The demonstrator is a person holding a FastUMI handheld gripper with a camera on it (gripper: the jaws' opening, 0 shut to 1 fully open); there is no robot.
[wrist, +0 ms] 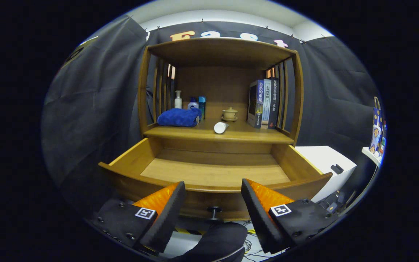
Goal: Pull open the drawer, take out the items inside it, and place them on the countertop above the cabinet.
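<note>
The cabinet (219, 94) stood at twelve o'clock. Its drawer (213, 171) hung fully out just ahead of the claw (213, 214), and what showed of its floor looked bare. A nudge could slam it. On the counter (246, 135) lay a towel (179, 117) and a white tube (220, 127), which might roll off. The claw gaped wide, empty.

The gripper (213, 207) hangs spread wide before the drawer (213, 173), whose bare floor lies clear at 12 o'clock. On the countertop (253, 135) above, a towel (179, 117) blocks 11 o'clock, books (264, 103) 1 o'clock, a tube (220, 127) between them.
</note>
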